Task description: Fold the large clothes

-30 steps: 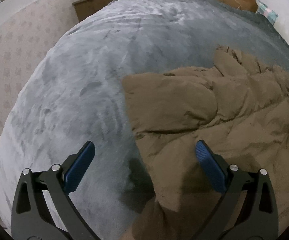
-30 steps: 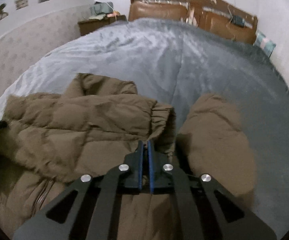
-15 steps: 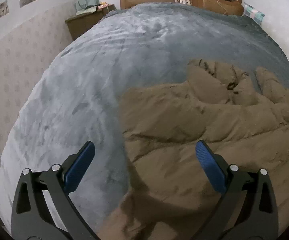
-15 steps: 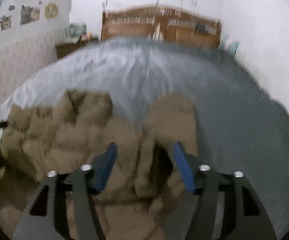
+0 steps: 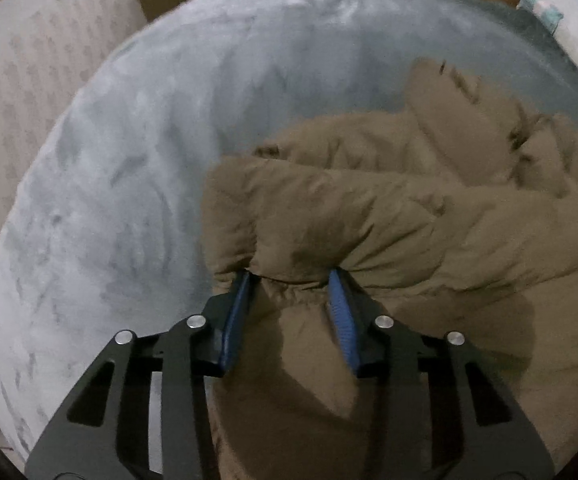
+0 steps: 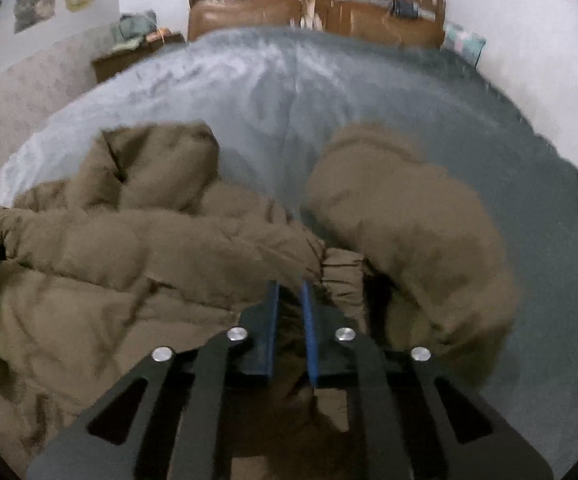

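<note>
A large brown puffer jacket (image 5: pixel 389 216) lies crumpled on a grey-blue bedspread (image 5: pixel 137 168). My left gripper (image 5: pixel 293 280) is closed around a bunched fold of the jacket at its left edge, the blue pads pressing in from both sides. In the right wrist view the jacket (image 6: pixel 129 248) spreads to the left and a sleeve (image 6: pixel 401 208) lies to the right. My right gripper (image 6: pixel 289 286) is nearly closed on jacket fabric beside an elastic cuff (image 6: pixel 341 276).
A wooden headboard (image 6: pixel 313 4) stands at the far end of the bed. A brown nightstand (image 6: pixel 133 56) with clutter stands at the far left by the patterned wall. A patterned pillow (image 6: pixel 463 42) lies at the far right.
My left gripper went from wide open above the jacket to closed on a fold of it. My right gripper opened, then closed again on fabric near the cuff.
</note>
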Motion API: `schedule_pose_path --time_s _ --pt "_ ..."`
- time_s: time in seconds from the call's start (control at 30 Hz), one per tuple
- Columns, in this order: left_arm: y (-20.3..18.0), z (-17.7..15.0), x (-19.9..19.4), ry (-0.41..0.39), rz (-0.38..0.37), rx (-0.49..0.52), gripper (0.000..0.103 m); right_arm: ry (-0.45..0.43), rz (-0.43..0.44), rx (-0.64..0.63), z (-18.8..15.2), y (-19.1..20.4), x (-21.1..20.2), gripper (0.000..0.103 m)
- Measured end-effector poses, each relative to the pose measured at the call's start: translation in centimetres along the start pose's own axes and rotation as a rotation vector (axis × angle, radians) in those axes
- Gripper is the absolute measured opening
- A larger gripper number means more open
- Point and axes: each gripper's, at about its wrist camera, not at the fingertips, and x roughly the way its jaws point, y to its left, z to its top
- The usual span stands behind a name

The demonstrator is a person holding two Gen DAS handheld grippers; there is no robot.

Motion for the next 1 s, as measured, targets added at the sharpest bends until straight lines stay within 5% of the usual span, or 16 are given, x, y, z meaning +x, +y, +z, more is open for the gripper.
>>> schedule_pose_path --time_s 0.2,0.5,0.7,0.83,1.0 --pt "-1.3 -0.2 2.7 0.025 0.043 0.061 0.041 0.084 -0.012 -0.013 -0.9 0.5 4.0 0.004" --pt "0.1 -0.1 4.2 0.046 0.0 0.08 0.044 0.11 -0.02 -0.049 -1.6 0.9 5.7 0.002" --pt "0.1 -0.4 1.1 -0.012 0.019 0.058 0.044 0.021 0.095 0.03 -0.9 -0.9 1.0 0.008" --pt "-0.2 -2.3 -4.2 -0.14 -0.042 0.027 0.074 -0.058 0.141 0.027 -1.9 -0.4 -3.3 0.009" --pt "-1.4 -5.3 -4.0 -0.113 -0.016 0.061 0.07 -0.051 0.065 -0.043 -4.6 1.1 -3.9 0.009"
